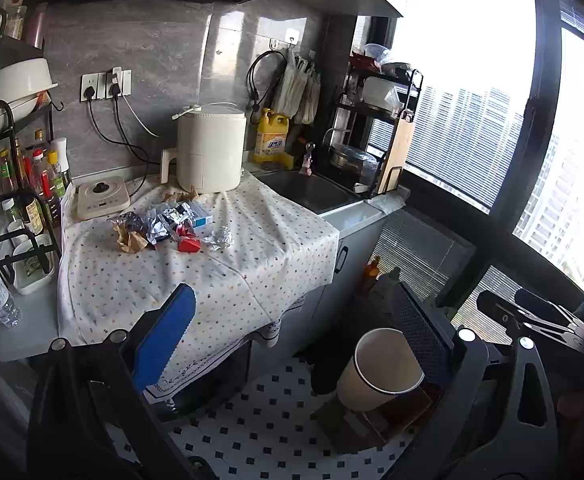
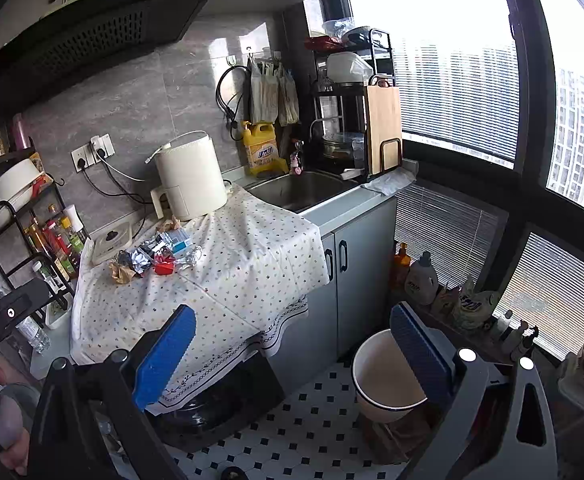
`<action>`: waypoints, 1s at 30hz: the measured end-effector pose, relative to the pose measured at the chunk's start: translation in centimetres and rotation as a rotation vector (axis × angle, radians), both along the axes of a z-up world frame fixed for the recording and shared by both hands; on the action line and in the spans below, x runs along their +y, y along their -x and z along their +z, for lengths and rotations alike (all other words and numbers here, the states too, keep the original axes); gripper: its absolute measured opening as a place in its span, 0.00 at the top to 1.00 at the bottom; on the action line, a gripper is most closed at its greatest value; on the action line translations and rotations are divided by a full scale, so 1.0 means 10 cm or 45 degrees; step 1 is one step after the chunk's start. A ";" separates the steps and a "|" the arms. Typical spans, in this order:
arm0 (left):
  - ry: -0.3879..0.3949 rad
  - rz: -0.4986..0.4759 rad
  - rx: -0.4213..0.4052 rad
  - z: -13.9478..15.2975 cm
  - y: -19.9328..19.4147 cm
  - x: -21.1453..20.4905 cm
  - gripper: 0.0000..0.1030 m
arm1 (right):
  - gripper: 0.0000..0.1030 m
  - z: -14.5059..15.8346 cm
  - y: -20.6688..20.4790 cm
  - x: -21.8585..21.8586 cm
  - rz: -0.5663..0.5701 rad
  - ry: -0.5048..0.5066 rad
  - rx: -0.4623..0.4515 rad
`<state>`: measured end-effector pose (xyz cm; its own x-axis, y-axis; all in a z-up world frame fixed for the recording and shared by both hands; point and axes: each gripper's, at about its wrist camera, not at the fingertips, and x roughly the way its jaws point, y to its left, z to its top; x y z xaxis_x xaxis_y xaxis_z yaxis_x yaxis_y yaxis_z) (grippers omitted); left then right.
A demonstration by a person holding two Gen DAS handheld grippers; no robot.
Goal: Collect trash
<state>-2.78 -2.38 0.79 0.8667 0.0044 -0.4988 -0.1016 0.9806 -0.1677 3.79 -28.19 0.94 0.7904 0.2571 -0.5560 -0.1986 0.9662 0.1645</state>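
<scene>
Beige bin (image 1: 384, 368) on floor, nothing visible inside; trash pile (image 1: 167, 226) on tablecloth (image 1: 211, 272); both grippers' fingers apart.

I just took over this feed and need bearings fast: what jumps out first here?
The heap of crumpled trash, foil, brown paper and a red scrap, sits on the dotted cloth in front of the white air fryer. A cream bin stands on the tiled floor to the right, below the counter. Both pairs of jaws are open and empty.
</scene>
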 end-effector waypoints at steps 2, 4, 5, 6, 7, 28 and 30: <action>-0.004 0.007 -0.003 0.01 -0.01 0.00 0.06 | 0.07 -0.01 0.01 0.01 -0.002 -0.011 0.006; 0.006 0.011 -0.003 0.00 0.02 0.01 0.06 | 0.07 -0.01 0.01 0.02 -0.006 -0.003 0.005; 0.010 0.014 -0.001 0.00 0.01 0.01 0.06 | 0.07 0.00 0.01 0.02 -0.005 -0.001 0.007; 0.014 0.017 0.000 0.00 0.00 0.00 0.06 | 0.07 0.00 0.00 0.02 -0.002 0.001 0.007; 0.016 0.019 0.000 0.00 0.00 0.00 0.06 | 0.07 0.01 0.01 0.03 -0.003 0.005 0.005; 0.031 0.032 0.012 0.01 -0.01 0.19 0.06 | 0.07 0.00 -0.11 0.14 0.018 0.002 0.016; 0.033 0.042 0.019 0.00 -0.04 0.23 0.06 | 0.07 -0.02 -0.18 0.19 0.020 0.001 0.032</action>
<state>-2.43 -0.03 0.81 0.8587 0.0200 -0.5121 -0.1368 0.9719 -0.1914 5.54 -26.30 0.72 0.7718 0.2690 -0.5762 -0.2097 0.9631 0.1688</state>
